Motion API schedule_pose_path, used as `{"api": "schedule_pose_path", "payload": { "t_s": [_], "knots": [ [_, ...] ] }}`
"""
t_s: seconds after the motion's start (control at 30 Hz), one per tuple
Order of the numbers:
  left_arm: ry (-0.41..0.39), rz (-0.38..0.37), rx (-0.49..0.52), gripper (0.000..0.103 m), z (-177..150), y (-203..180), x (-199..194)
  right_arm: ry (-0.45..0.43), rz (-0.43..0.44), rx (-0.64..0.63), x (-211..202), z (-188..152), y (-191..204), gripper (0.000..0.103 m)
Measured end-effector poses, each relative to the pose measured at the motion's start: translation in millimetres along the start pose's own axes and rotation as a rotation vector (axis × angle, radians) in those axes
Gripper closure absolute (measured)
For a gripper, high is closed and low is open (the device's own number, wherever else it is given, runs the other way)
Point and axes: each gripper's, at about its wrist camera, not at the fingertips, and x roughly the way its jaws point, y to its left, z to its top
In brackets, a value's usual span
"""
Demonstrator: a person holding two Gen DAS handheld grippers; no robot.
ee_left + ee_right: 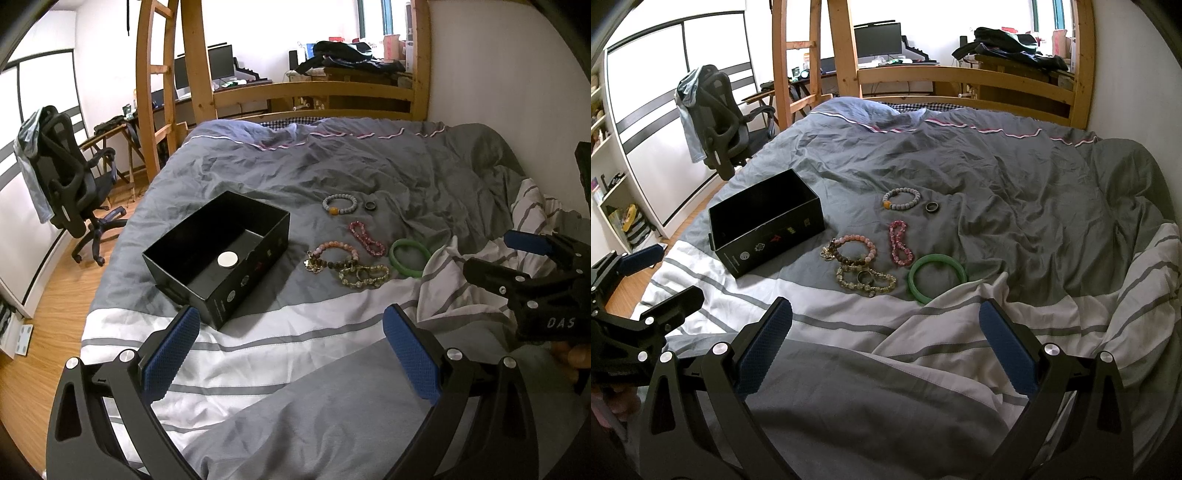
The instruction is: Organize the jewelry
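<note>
- Jewelry lies loose on the grey duvet [997, 177] of the bed, all of it to the right of an open black box [221, 254], none of it in a hand-held gripper.
- Nearest the box sit a pink bead bracelet [857, 251] and, touching it, a yellowish bead strand [866, 281] with what looks like a ring lying on it; the tangle is too fine to tell how they interlock.
- Further right lie a dark pink bead bracelet [899, 243] and a green bangle [937, 277], whose near edge is tucked under a fold of striped sheet.
- Beyond them rest a grey bead bracelet [901, 198] and a small dark ring [932, 207], just beside each other.
- Left hand-held gripper [291, 347] hovers wide open and empty, low over the striped sheet, near the box.
- Right hand-held gripper [884, 332] is likewise wide and empty, aimed towards the bangle.
- Box holds only a pale round disc [227, 259] on its floor, so nothing seems sorted yet.
- Judgement: start with a piece that lies apart, such as the bangle; pinch one side of its rim, lift it clear of the fold, and avoid snagging cloth.
- Tangled strands are better taken last, one at a time, lest two come up together.
</note>
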Motion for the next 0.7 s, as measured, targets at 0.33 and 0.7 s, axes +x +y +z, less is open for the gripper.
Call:
{"api": "schedule_pose_path", "payload": {
  "t_s": [0.33,0.7],
  "knots": [
    [0.005,-0.003,0.01,0.006,0.4,-5.0,2.1,0.001,0.002,0.0,0.4,-0.3,-0.5,0.003],
    [0.009,-0.009,0.017,0.006,0.0,-7.1,6.8,-0.002,0.007,-0.001,1.2,0.6,-2.0,0.003]
  ]
}}
